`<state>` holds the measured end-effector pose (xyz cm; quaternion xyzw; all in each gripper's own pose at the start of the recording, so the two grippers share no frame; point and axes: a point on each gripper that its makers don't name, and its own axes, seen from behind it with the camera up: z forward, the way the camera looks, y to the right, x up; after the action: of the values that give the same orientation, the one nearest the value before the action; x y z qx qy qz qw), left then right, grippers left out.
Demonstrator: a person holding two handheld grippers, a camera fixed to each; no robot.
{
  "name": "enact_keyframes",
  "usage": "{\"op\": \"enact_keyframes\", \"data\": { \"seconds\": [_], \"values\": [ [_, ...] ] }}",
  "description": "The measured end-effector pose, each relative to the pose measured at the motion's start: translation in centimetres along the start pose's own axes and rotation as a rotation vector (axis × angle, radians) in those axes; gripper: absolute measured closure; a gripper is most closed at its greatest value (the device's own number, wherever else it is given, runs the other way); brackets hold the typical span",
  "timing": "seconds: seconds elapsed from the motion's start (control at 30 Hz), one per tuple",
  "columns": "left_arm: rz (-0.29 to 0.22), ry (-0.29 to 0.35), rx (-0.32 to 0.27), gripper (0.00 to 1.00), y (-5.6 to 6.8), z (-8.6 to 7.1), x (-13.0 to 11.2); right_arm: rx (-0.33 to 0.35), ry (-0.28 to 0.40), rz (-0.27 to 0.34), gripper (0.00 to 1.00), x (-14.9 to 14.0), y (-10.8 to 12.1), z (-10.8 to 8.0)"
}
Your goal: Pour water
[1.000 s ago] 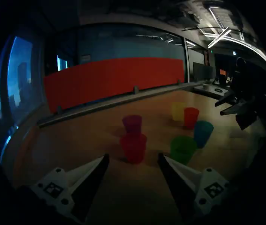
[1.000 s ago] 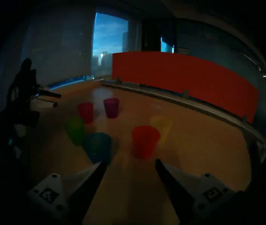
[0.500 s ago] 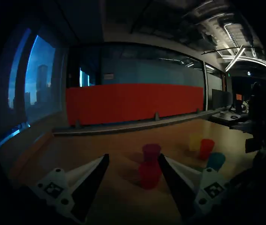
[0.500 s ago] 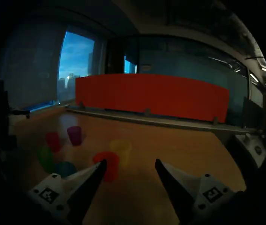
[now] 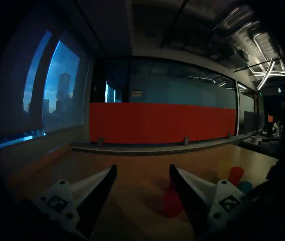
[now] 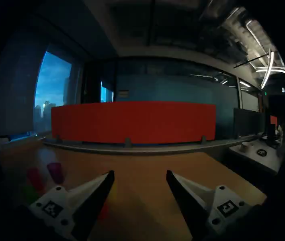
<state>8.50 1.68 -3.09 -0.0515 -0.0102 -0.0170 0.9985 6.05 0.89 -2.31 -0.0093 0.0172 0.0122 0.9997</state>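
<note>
My left tongs and right tongs both gaped wide and empty above the counter, a red cup ahead of the left pair.

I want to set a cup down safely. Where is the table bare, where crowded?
Bare: in the right gripper view, the wooden table between the red partition and the side desk. Crowded: its left side, by the purple cup, and in the left gripper view around the red cup and yellow cup.

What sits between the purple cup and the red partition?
From the purple cup: bare wooden tabletop, then a grey rail below the red partition, per right gripper view.
</note>
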Motion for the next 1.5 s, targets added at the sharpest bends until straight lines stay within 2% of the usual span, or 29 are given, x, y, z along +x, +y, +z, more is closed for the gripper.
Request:
{"op": "enact_keyframes", "data": {
  "seconds": [0.3, 0.5, 0.7, 0.9, 1.27, 1.5],
  "values": [
    [0.018, 0.053, 0.033, 0.04, -0.2, 0.7, 1.6, -0.047, 0.015, -0.017, 0.00, 0.4, -0.1, 0.4],
    [0.022, 0.087, 0.051, 0.04, -0.2, 1.2, 1.6, -0.060, 0.012, 0.024, 0.00, 0.4, -0.2, 0.8],
    [0.017, 0.083, 0.075, 0.04, -1.0, 1.8, -0.3, -0.066, 0.020, 0.063, 0.00, 0.6, -0.1, 0.8],
    [-0.001, 0.074, 0.094, 0.03, -1.5, 2.2, -2.5, -0.066, 0.035, 0.042, 0.00, 1.1, -0.5, 0.7],
    [0.039, 0.070, 0.089, 0.04, -1.0, 2.5, -5.0, -0.081, 0.035, 0.013, 0.00, 1.7, -0.8, 0.8],
    [0.014, 0.069, 0.079, 0.04, -1.3, 2.6, -5.7, -0.089, 0.031, 0.002, 0.00, 1.7, -0.5, 0.6]
  ]
}}
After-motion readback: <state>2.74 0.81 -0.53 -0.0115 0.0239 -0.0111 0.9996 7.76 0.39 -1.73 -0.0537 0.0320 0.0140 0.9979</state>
